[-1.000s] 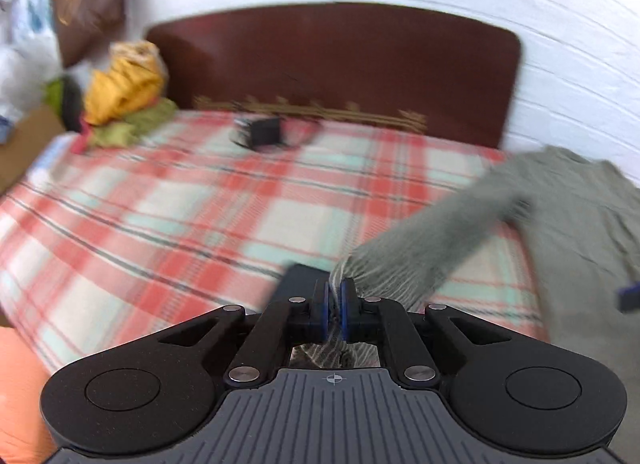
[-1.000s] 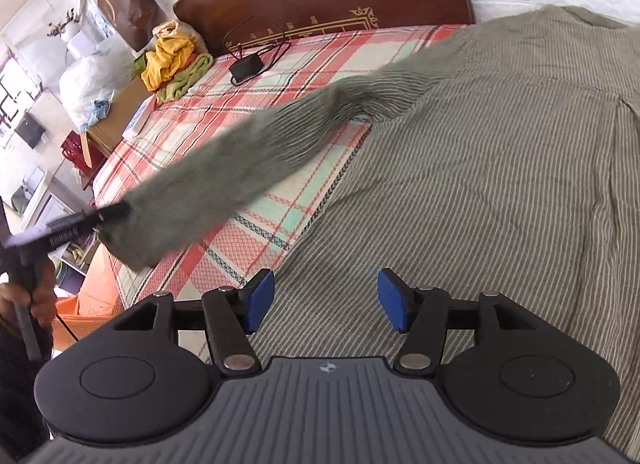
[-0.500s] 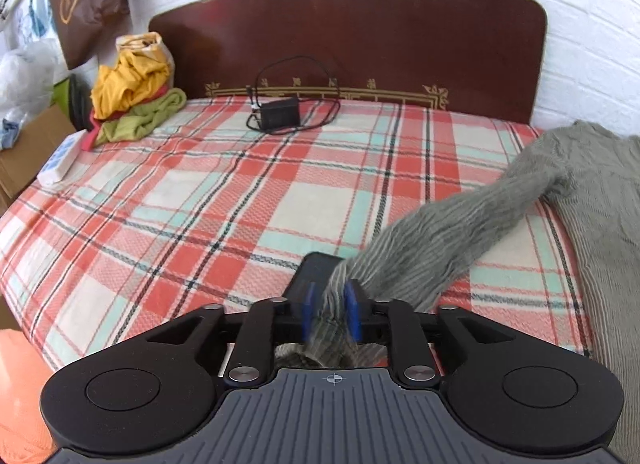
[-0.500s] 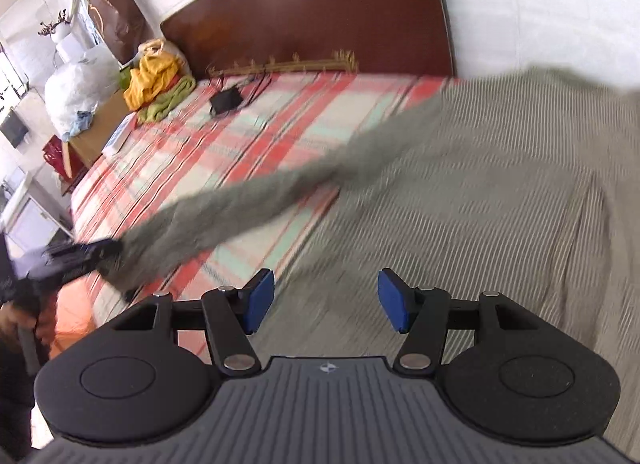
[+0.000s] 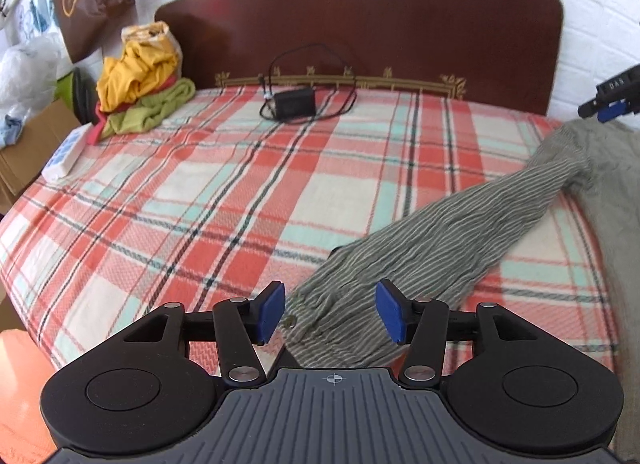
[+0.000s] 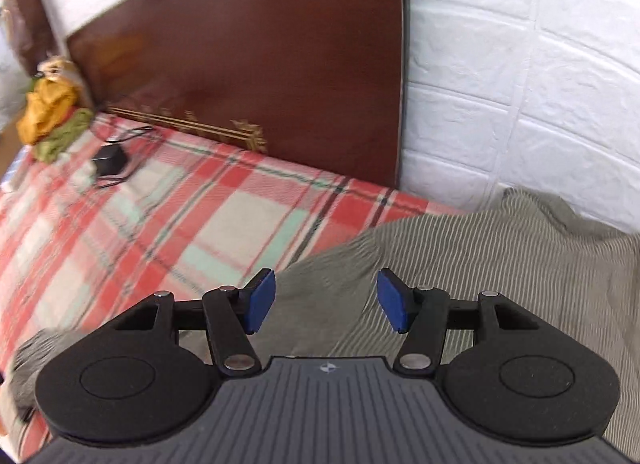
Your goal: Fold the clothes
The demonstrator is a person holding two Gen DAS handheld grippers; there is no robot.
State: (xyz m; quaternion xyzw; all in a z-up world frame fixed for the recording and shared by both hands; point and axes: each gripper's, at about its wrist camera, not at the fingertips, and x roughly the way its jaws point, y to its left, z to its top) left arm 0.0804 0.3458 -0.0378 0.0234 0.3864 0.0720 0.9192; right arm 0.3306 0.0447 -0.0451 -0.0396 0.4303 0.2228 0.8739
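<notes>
**Inspector A:** As the left wrist view showed it, where did the garment lie from the left gripper (image 5: 330,314)?

**Inspector B:** The sleeve (image 5: 432,248) of the grey striped shirt (image 6: 500,264) lay flat on the plaid blanket (image 5: 200,200). Its buttoned cuff sat between the blue pads, which were opening and pressed on nothing. The sleeve's long axis ran from the cuff up and to the right, toward the shirt's body at the right edge of the bed.

**Inspector A:** And the right gripper (image 6: 326,300)?

**Inspector B:** Its jaws stood apart, empty, above the shirt's body near the headboard (image 6: 248,64). That view was blurred.

**Inspector A:** Which hand was nearer the next hold?

**Inspector B:** In my judgement, the left for the sleeve and the right for the shoulder or collar end.

**Inspector A:** Condition of the cloth?

**Inspector B:** Thin, finely striped and rumpled, with the sleeve gathered in lengthwise creases. No fold had been completed.
</notes>
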